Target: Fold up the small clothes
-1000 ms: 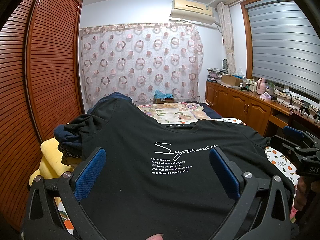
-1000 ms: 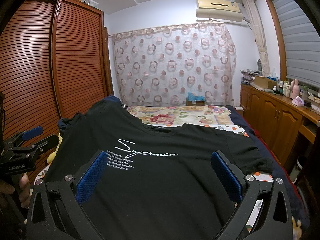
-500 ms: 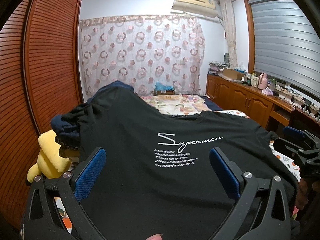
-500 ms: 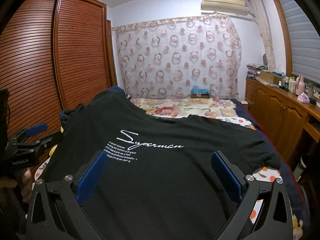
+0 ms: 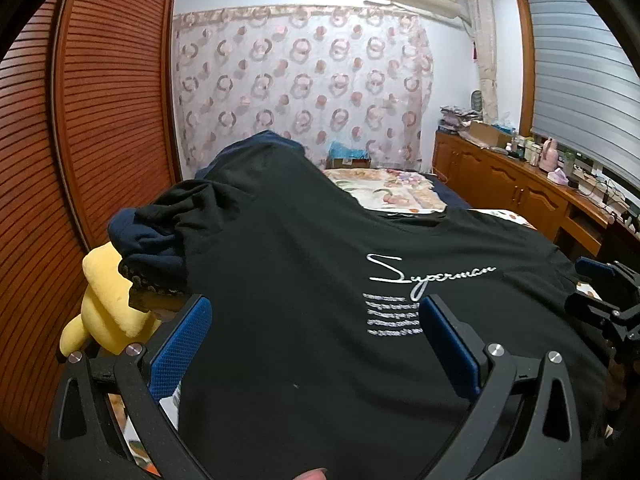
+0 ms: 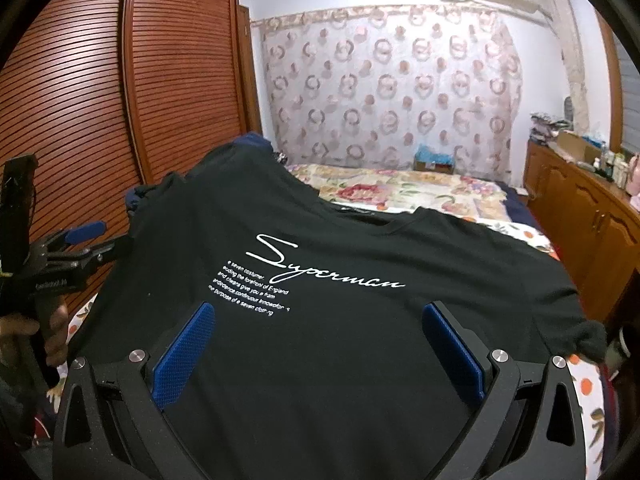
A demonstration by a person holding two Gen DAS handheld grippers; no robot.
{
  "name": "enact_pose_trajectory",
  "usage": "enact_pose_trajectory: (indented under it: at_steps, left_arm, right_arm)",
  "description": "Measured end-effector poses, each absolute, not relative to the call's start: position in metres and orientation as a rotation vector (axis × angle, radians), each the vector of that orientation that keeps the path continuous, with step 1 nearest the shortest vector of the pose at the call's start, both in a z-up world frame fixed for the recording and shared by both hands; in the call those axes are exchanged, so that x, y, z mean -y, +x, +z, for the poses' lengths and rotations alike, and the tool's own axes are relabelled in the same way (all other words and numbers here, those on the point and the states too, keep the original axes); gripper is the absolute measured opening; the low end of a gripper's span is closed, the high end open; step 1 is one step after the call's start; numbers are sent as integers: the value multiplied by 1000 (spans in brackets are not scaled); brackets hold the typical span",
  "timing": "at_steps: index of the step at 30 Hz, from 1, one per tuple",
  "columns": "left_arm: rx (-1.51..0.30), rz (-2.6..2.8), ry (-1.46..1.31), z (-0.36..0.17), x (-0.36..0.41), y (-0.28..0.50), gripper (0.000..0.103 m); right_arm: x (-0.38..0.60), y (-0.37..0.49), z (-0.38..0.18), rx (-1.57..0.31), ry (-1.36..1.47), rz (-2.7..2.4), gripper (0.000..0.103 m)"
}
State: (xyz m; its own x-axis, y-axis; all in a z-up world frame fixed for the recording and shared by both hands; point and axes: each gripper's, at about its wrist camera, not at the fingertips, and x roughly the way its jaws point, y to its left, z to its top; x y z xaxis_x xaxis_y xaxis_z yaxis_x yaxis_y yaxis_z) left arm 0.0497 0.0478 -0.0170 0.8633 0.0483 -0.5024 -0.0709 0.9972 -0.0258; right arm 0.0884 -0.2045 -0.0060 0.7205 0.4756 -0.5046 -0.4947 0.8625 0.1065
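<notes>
A black T-shirt (image 5: 304,264) with white "Superman" lettering (image 6: 320,264) lies spread front-up on the bed. Its far left part rides up over a heap of navy cloth (image 5: 140,240), and that sleeve is bunched. My left gripper (image 5: 314,304) is open over the shirt's lower left area, blue pads (image 5: 180,344) wide apart. My right gripper (image 6: 318,308) is open over the lower middle, just below the lettering. Each gripper shows in the other's view: the right gripper (image 5: 604,300) at the right edge, the left gripper (image 6: 76,252) at the left edge with a hand (image 6: 48,332) under it.
A yellow plush toy (image 5: 108,304) sits by the shirt's left side. Louvred wooden wardrobe doors (image 6: 80,100) run close along the left. A floral bedsheet (image 6: 400,192) lies beyond the shirt. A low wooden cabinet (image 5: 520,196) with clutter lines the right wall.
Both grippers have tipped downward and closer to the shirt, and the left one has shifted left, so the lettering sits further right in its view. Both stay open.
</notes>
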Motion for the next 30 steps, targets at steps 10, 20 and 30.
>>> enact_pose_trajectory:
  at_steps: [10,20,30]
  left_arm:
    - [-575,130,-58,-7,-89,91,103]
    - [-598,177,-66,-1,-125,126,103]
    - [-635,153,-124,16,-186,163,103]
  right_arm:
    - [196,157,8,-612,-46,599,103]
    - [170,217,10,-643,-74,647,103]
    - [154,257,-9,-710,-83,688,103]
